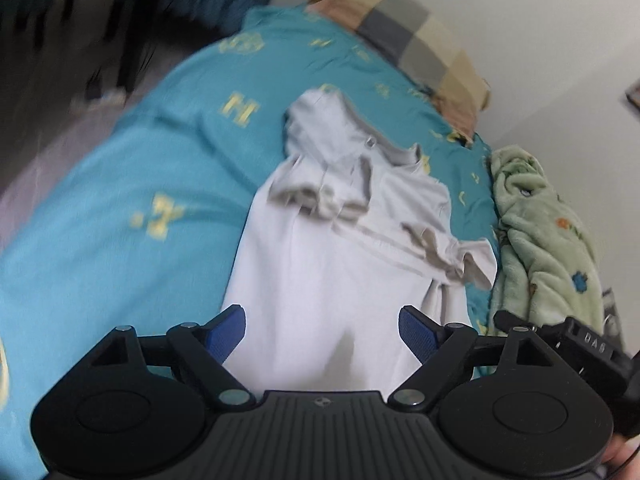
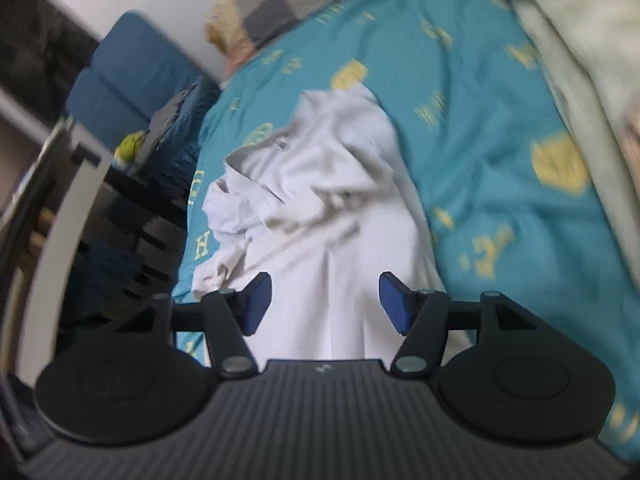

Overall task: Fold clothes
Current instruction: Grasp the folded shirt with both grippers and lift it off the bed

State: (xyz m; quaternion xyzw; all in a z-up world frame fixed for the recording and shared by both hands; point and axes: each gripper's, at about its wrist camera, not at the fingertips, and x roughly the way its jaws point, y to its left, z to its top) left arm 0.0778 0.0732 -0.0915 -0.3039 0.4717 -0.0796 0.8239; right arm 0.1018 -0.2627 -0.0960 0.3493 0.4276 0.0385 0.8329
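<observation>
A white polo shirt [image 1: 336,248] lies rumpled on a teal bedsheet [image 1: 120,208], its collar and sleeves bunched at the far end and its smoother body running toward me. My left gripper [image 1: 322,330] is open and empty, held above the shirt's near part. In the right wrist view the same shirt [image 2: 328,200] lies on the sheet [image 2: 500,160]. My right gripper [image 2: 325,305] is also open and empty, above the shirt's near part. Part of the right gripper's body [image 1: 592,346] shows at the right edge of the left wrist view.
A pale green fleece blanket [image 1: 544,232] is heaped along the bed's right side by the wall. A checked pillow [image 1: 420,36] lies at the head of the bed. A blue chair [image 2: 132,80] and dark furniture [image 2: 120,208] stand off the bed's left side.
</observation>
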